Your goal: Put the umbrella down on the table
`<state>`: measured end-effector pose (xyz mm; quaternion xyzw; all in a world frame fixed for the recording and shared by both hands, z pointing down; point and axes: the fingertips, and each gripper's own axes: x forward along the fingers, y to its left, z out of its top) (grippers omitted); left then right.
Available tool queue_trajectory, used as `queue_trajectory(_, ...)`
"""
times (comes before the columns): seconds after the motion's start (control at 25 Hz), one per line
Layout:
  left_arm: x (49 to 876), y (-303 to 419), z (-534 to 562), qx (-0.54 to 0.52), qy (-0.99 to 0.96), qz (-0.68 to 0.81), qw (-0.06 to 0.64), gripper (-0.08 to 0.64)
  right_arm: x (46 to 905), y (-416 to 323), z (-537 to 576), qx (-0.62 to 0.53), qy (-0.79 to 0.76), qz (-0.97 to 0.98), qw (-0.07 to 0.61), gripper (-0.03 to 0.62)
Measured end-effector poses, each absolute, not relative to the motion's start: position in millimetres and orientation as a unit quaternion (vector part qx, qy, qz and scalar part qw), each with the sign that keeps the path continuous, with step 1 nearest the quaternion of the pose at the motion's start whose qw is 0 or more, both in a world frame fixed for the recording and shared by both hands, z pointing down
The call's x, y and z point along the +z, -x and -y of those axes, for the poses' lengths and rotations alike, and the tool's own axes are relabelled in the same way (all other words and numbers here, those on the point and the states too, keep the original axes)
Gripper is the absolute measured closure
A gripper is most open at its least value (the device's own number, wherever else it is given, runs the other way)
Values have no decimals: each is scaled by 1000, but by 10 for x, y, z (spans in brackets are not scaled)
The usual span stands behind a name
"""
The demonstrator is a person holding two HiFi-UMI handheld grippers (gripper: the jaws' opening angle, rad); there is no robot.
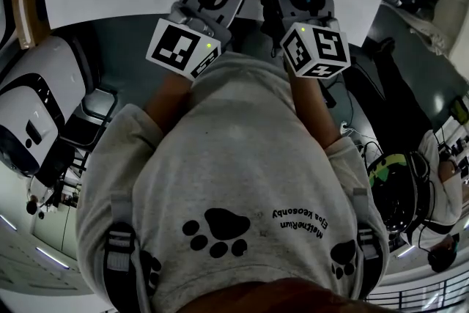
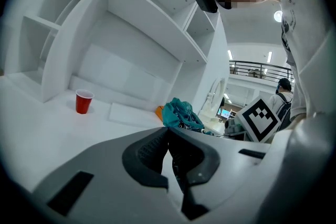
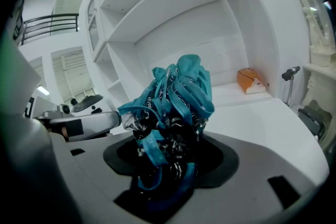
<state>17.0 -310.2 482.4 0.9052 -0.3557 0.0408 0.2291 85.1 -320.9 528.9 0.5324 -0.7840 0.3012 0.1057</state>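
Right gripper view: right gripper (image 3: pixel 168 176) clamped on bunched teal umbrella (image 3: pixel 178 94), held over the white tabletop (image 3: pixel 262 118). Left gripper (image 2: pixel 169 134) closed, empty, alongside. Step: set-down pending. Next: lower straight ahead, then release.

The umbrella (image 3: pixel 176 107) shows only as a crumpled teal-and-black bundle. Its handle and shaft cannot be made out, and its cloth covers the inner faces of the right tongs (image 3: pixel 168 157) closed on it. In the head view the top edge cuts it off. In the left gripper view an orange thing (image 2: pixel 158 110) just behind the umbrella is mostly hidden.
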Motion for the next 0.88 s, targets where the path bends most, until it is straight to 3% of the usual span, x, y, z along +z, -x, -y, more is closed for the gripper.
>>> queue_trajectory(0.88, 5317, -333, 3335, 87, -891, 345, 281, 543, 5824, -937, 3530, 378, -528, 742, 163, 313)
